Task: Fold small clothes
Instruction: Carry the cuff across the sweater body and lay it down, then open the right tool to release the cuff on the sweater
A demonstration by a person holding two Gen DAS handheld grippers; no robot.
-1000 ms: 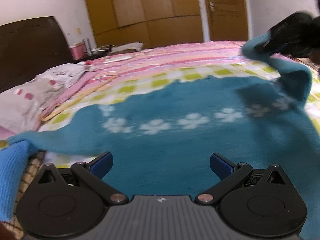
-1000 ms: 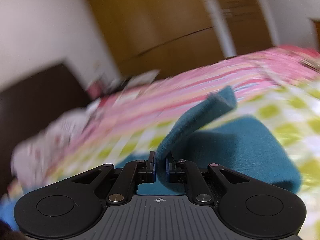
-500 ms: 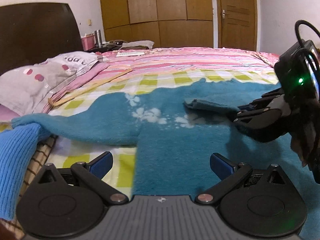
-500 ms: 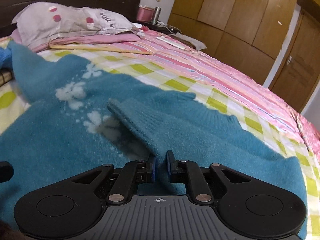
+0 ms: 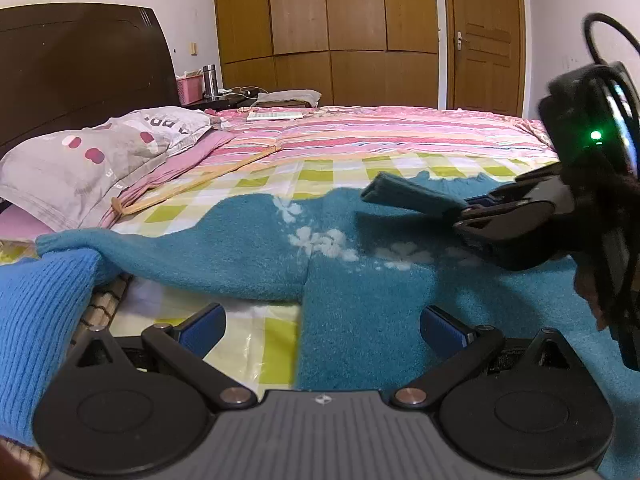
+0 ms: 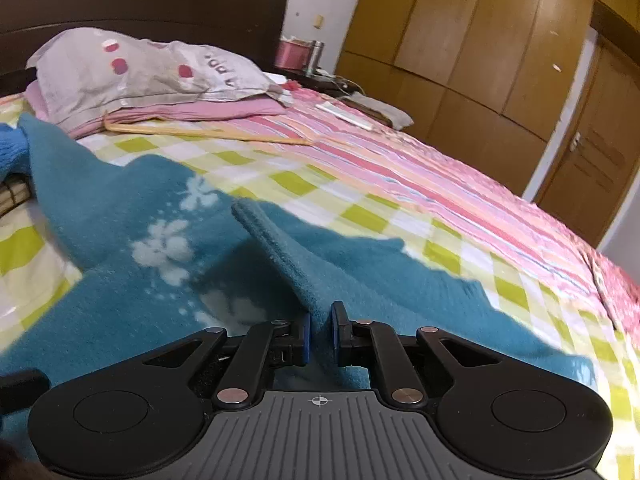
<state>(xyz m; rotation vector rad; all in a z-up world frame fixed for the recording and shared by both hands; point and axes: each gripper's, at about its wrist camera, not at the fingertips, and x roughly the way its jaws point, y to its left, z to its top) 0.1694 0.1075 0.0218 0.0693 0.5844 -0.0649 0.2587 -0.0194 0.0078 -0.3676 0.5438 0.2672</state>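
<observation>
A teal sweater (image 5: 360,288) with white flowers lies spread on the bed. My right gripper (image 6: 320,332) is shut on its right sleeve (image 6: 280,248) and holds it folded inward, a little above the sweater's chest. In the left wrist view that gripper (image 5: 476,210) comes in from the right with the sleeve (image 5: 408,196) sticking out to the left. My left gripper (image 5: 322,320) hovers open over the sweater's left side edge, nothing between its fingers. The other sleeve (image 5: 120,244) stretches out to the left.
A bright blue knit garment (image 5: 36,320) lies at the near left. A grey pillow (image 5: 92,156) and a thin wooden stick (image 5: 192,188) rest on the pink striped quilt (image 5: 380,136). The dark headboard (image 5: 80,60), wardrobe and door stand beyond.
My right gripper carried the sleeve from high at the right down and inward over the sweater's chest, rolling as it went. The left gripper shifted sideways and stayed open.
</observation>
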